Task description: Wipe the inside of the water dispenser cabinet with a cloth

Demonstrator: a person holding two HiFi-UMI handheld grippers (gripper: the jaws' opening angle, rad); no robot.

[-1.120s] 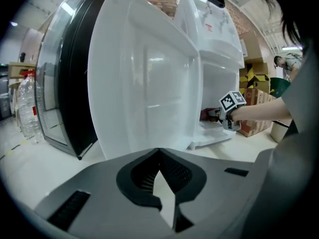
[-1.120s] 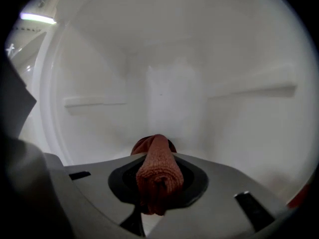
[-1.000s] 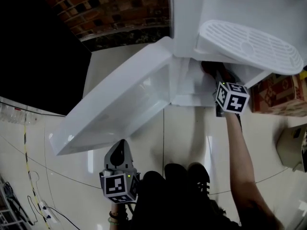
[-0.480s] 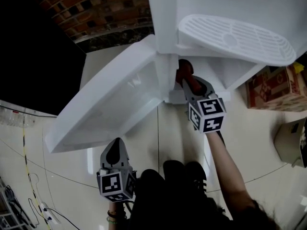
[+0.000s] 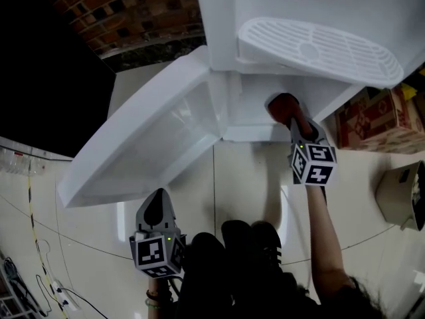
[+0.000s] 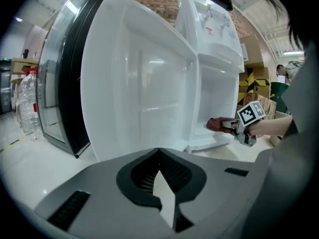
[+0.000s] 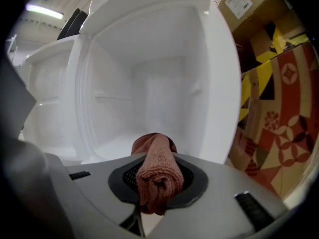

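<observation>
- The cloth (image 7: 157, 169), a reddish-brown rolled wad, is pinched in the right claw (image 5: 294, 125). The jaws are clamped round its middle, so a rounded end pokes out in front to serve as the wiping face.
- In the head view the cloth's front end sits at the right side of the open cabinet (image 5: 247, 121), low at the mouth. I cannot tell whether it touches the cabinet's bottom panel or hangs just above it.
- The right gripper view looks straight into the white compartment, showing its back wall, side walls and a ledge partway up. The claw is aimed inward, which suits a stroke along the inside.
- The door (image 5: 143, 141) is swung wide to the left and hangs clear of the opening, which gives the right arm free passage.
- The left claw (image 6: 160, 179) is held low and back, well apart from the cabinet. Its jaws are drawn together on nothing, so it looks idle, kept out of the wiping arm's way.
- Above the opening juts the ribbed drip tray (image 5: 320, 49) of the water dispenser (image 6: 207, 21). The person has to reach under it, which likely explains the low, extended right arm.
- Cardboard boxes (image 5: 373, 119) stand on the tiled floor (image 5: 255, 178) just to the right of the dispenser.
- My judgement: wiping is under way, and most of the inner walls are yet to be covered.
</observation>
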